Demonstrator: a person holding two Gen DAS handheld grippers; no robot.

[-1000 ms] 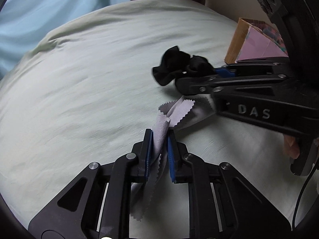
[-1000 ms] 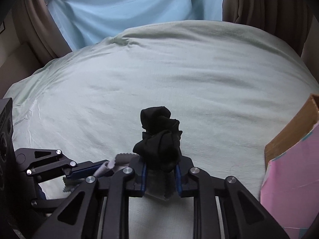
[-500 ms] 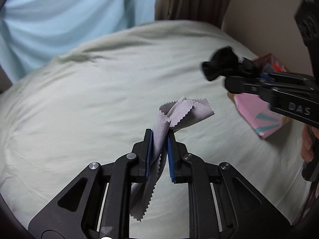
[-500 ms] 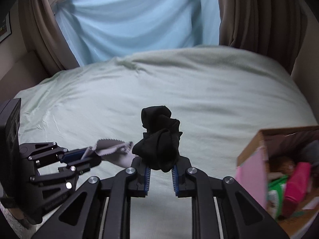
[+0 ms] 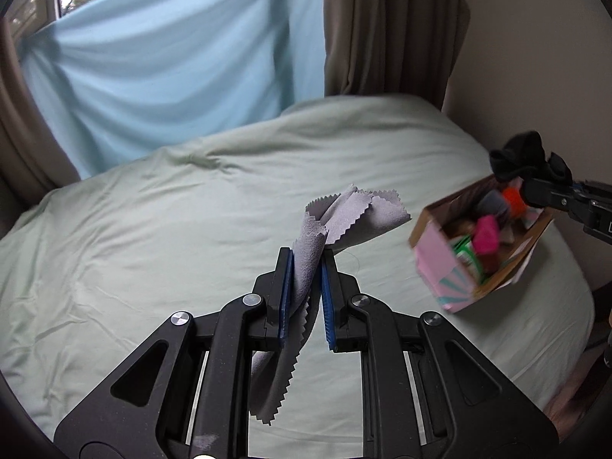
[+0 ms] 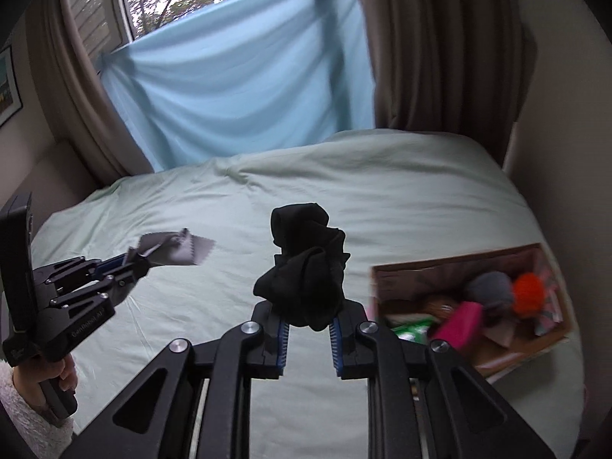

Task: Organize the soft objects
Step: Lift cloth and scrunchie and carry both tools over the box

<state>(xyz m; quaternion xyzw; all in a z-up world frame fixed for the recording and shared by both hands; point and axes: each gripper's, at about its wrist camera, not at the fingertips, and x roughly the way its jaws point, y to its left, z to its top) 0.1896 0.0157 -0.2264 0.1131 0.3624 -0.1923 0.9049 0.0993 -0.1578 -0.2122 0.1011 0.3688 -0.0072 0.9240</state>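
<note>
Both grippers had risen from the bed (image 5: 153, 229), the left gripper (image 5: 306, 267) clenching the grey cloth (image 5: 344, 214), the right gripper (image 6: 308, 317) grasping the black sock (image 6: 306, 267), so the box (image 6: 417, 271) at three o'clock seemed next.

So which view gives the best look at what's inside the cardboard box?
The right wrist view: it looks down into the cardboard box, showing an orange pom-pom, a grey ball and a pink item. The left wrist view shows the box smaller, blurred, partly behind the right gripper.
</note>
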